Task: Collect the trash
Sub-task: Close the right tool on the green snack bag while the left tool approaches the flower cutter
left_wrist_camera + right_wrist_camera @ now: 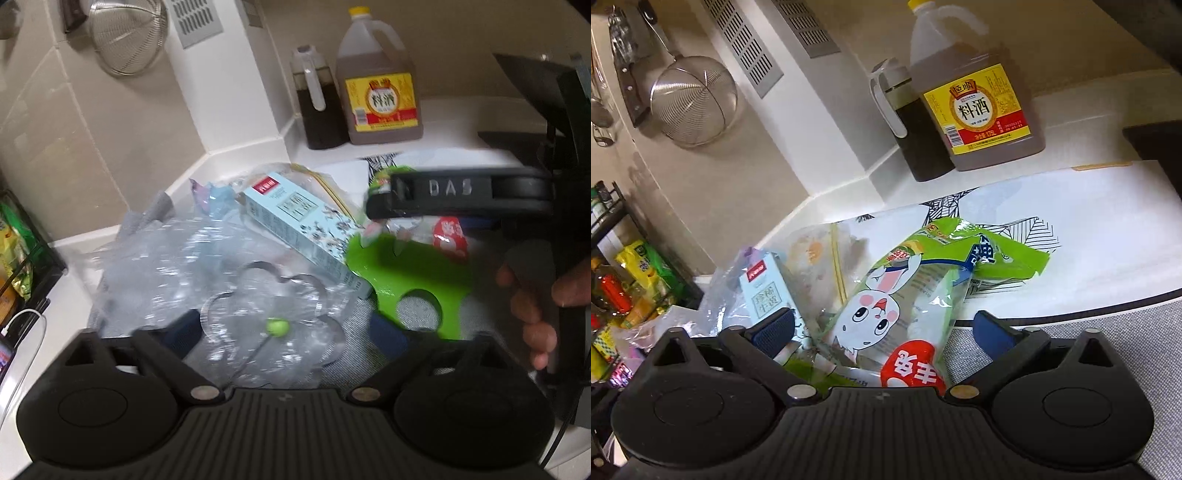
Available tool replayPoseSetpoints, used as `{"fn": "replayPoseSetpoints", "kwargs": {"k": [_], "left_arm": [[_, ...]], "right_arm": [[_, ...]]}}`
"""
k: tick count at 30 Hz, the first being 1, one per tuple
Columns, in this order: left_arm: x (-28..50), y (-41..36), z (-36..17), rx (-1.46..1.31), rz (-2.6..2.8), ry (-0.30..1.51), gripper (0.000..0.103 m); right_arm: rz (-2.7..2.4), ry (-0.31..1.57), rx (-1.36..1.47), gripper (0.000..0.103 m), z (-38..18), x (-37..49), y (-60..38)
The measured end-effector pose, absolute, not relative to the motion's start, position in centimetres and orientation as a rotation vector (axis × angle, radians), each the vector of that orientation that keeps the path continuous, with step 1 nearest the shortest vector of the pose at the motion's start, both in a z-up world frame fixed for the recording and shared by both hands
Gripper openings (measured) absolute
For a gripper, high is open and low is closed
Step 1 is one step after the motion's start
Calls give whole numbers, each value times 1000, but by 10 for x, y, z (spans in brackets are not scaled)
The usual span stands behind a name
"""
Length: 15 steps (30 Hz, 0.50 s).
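Left tool [284, 334]: spread wide over crumpled clear plastic [207, 258], gripping nothing.
Blue carton [299, 229]: on the table's trash heap, long axis running far-left to near-right.
Right tool [882, 332]: unclenched, straddling the rabbit snack bag [886, 314], which runs lengthwise away towards upper right.

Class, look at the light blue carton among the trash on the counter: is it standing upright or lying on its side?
Lying down. The light blue carton rests on its long side atop the crumpled clear plastic.
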<state>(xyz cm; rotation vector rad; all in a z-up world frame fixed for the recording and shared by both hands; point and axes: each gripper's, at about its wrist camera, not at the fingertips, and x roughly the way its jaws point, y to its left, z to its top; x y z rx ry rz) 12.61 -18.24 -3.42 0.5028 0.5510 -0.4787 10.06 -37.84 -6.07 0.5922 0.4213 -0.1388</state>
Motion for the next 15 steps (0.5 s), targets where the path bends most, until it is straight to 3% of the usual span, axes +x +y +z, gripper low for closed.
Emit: {"fn": "replayPoseSetpoints", "kwargs": {"k": [1, 3, 4, 6, 14, 15], "left_arm": [[125, -179, -32, 497, -472, 555, 72], [128, -173, -28, 463, -469, 574, 51], [128, -168, -26, 443, -466, 577, 46], [129, -160, -23, 416, -459, 580, 30], [113, -138, -17, 387, -465, 553, 30], [111, -135, -16, 375, -479, 551, 34]], "right_arm": [[-133, 429, 590, 74, -61, 101, -378], [-133, 455, 588, 32, -63, 103, -378], [-129, 457, 591, 27, -64, 103, -378], [-122, 438, 593, 20, -63, 100, -379], [-130, 438, 621, 17, -66, 100, -383], [-132, 444, 632, 17, -68, 100, -384]]}}
